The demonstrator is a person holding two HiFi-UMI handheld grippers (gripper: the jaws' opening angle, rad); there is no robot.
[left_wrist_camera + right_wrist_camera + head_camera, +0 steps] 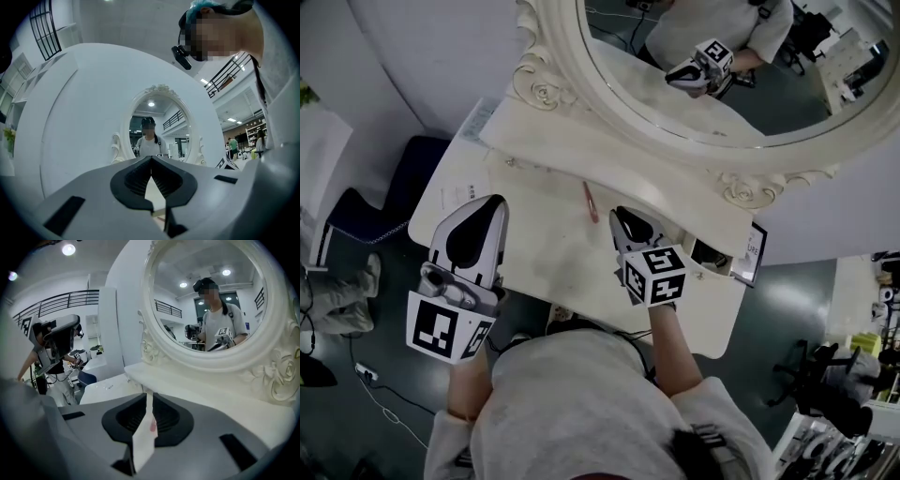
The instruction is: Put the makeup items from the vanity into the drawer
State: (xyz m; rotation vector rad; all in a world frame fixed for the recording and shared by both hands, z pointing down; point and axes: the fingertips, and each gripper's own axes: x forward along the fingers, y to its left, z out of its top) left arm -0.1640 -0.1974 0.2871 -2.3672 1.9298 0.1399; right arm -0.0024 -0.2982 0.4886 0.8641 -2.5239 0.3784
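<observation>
- While both tongs hover over the white vanity top (539,267), the person's grey-clad torso hides the table's front edge and whatever lies under it in the head view.
- The left gripper (497,202) has its jaws pressed together at the tips, with nothing between them.
- The right gripper (619,214) is likewise closed to a thin slit and pinches nothing. In the right gripper view a pinkish smear shows through that slit, too small to identify.
- A slim pink makeup stick (591,202) lies on the tabletop between the two gripper tips. It is nearer the right one and touches neither.
- The ornate oval mirror (570,66) is cut off at the top of the head view.
- A dark opening (711,253) at the table's right end is too shadowed to make out.
- A small framed card (754,251) beside that opening bears dark print that cannot be read. Faint print on the papers (455,195) at the table's left end is equally illegible.
- Bare tabletop lies all round the stick, and a dark blue chair (384,202) stands just off the table's left edge.
</observation>
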